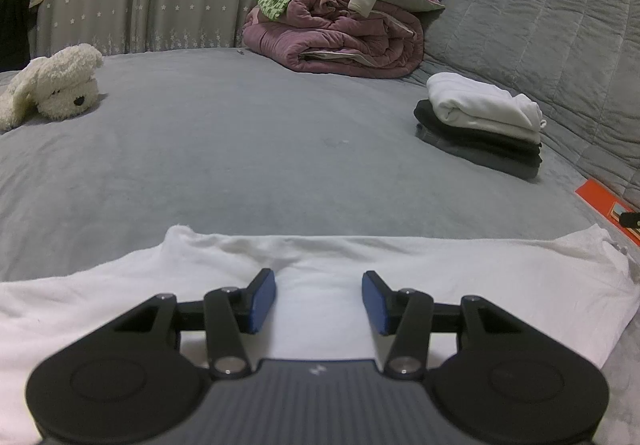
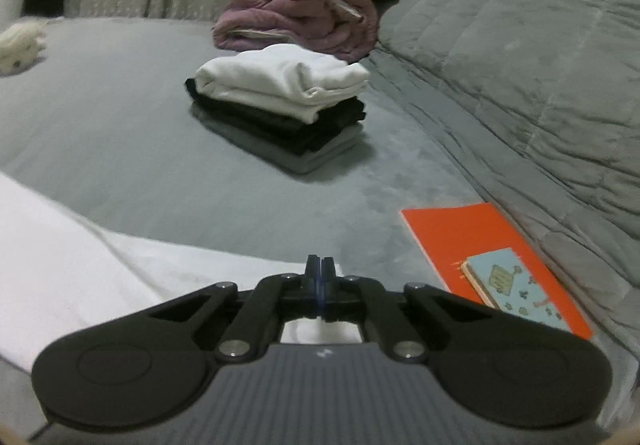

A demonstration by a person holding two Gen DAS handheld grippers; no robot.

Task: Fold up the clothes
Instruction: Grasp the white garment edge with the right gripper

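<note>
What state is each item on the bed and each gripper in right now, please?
White garment: spread flat, unfolded.
Clothes stack: folded, white on top.
Purple quilt: rolled, clothes heaped on it.
Left gripper: open above garment.
Right gripper: shut at the garment's edge.

Grey bed under white shirt

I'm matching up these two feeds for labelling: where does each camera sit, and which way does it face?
Left wrist: on the left gripper, jaws open above the white garment, looking across the bed toward the curtain.
Right wrist: on the right gripper, jaws shut at the garment's edge, facing the orange book.
Shared: folded stack, purple quilt.
</note>
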